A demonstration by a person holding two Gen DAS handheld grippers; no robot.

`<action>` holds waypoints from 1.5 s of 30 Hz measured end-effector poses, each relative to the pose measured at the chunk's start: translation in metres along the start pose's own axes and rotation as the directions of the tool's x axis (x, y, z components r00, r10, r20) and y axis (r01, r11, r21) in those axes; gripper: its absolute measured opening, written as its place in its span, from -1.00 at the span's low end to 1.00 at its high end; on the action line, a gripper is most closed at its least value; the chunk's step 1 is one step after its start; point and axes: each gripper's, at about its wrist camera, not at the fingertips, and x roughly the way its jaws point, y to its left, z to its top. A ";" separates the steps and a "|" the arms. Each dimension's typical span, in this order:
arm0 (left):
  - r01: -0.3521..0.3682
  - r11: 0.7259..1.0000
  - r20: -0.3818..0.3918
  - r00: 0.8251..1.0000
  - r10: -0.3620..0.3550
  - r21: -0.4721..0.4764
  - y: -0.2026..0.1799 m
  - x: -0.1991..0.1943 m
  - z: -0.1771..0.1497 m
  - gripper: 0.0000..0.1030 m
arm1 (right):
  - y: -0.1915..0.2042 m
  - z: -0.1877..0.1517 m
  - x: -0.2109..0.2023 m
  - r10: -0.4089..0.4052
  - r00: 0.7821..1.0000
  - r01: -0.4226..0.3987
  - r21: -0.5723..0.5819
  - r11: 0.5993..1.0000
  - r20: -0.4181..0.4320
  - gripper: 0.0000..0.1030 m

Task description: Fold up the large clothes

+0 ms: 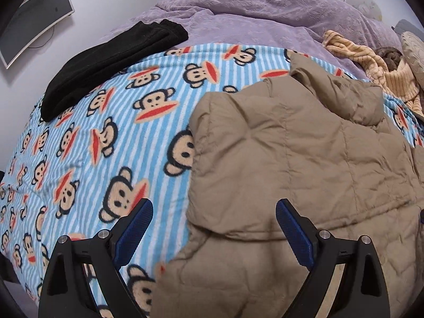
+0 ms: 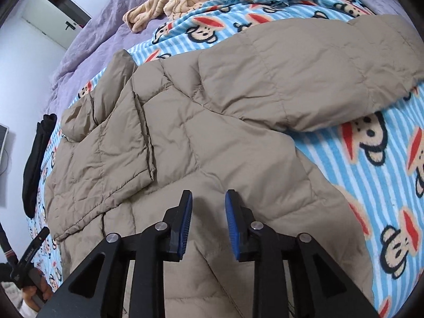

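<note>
From my left wrist camera I record a folded black garment (image 1: 106, 63) at ten o'clock on the striped monkey-print blanket (image 1: 111, 132), and the tan quilted jacket (image 1: 291, 159) spread from centre to four o'clock. My left gripper (image 1: 214, 209) hangs spread wide over the jacket's edge, gripping nothing. My right gripper (image 2: 208, 198) stands narrowly parted above the jacket's body (image 2: 212, 132), empty, one sleeve (image 2: 304, 74) lying toward one o'clock.

Bed (image 1: 238, 8) with purple cover, monkey-print blanket (image 1: 106, 137), tan jacket (image 1: 291, 159), black garment (image 1: 106, 61), striped clothes (image 1: 371, 61)
</note>
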 end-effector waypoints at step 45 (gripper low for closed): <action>0.307 0.915 -0.176 0.947 -0.268 0.261 -0.329 -0.019 -0.008 1.00 | -0.280 0.157 -0.050 0.181 0.939 -0.320 0.551 0.771 0.292 0.78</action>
